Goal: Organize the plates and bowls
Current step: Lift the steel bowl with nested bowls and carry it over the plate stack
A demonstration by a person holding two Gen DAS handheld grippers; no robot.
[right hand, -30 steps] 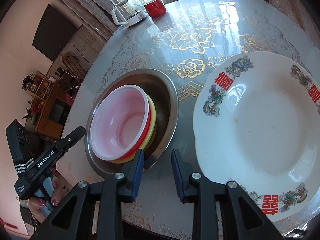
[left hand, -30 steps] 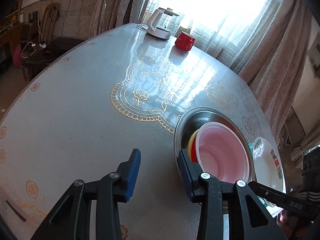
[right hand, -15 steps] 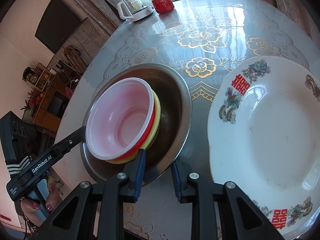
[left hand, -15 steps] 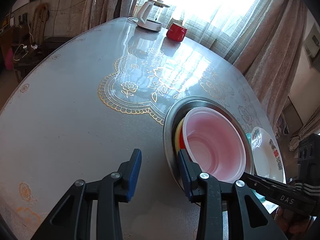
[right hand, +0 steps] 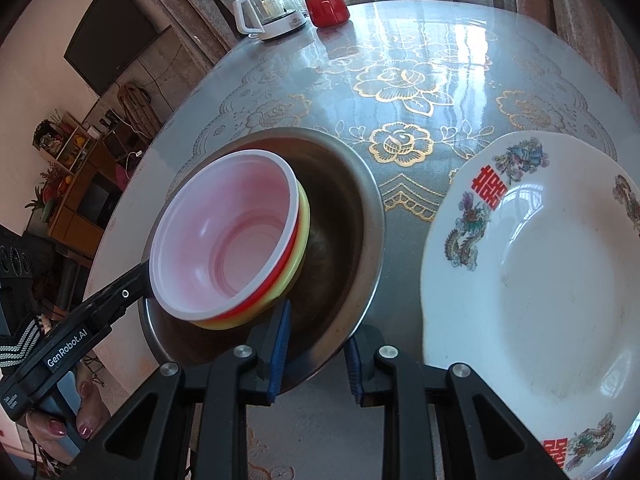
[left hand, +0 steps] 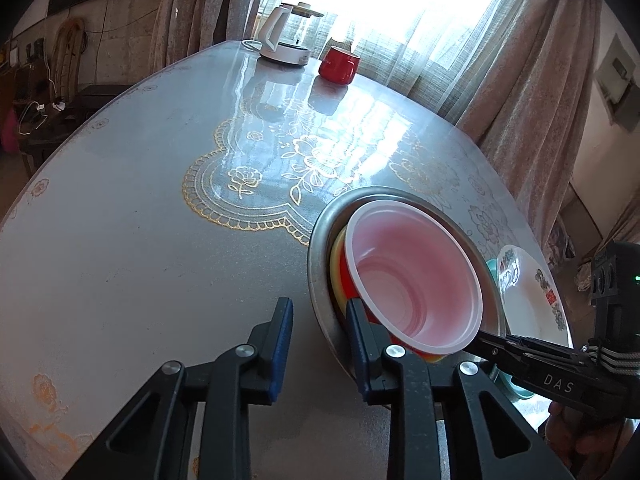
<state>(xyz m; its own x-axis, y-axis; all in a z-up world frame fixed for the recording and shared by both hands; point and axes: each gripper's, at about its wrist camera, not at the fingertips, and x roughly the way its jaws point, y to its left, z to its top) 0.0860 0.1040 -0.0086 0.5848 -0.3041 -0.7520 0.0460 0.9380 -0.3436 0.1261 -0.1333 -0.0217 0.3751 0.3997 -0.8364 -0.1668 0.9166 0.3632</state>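
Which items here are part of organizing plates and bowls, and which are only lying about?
Part of the job:
- steel basin
- pink bowl nested on a red and a yellow bowl inside the basin
- white plate with red characters
- teal dish edge, mostly hidden

Lying about:
- glass kettle
- red mug
- television

Bare table [left hand: 132, 248] left of metal basin [left hand: 320, 240]
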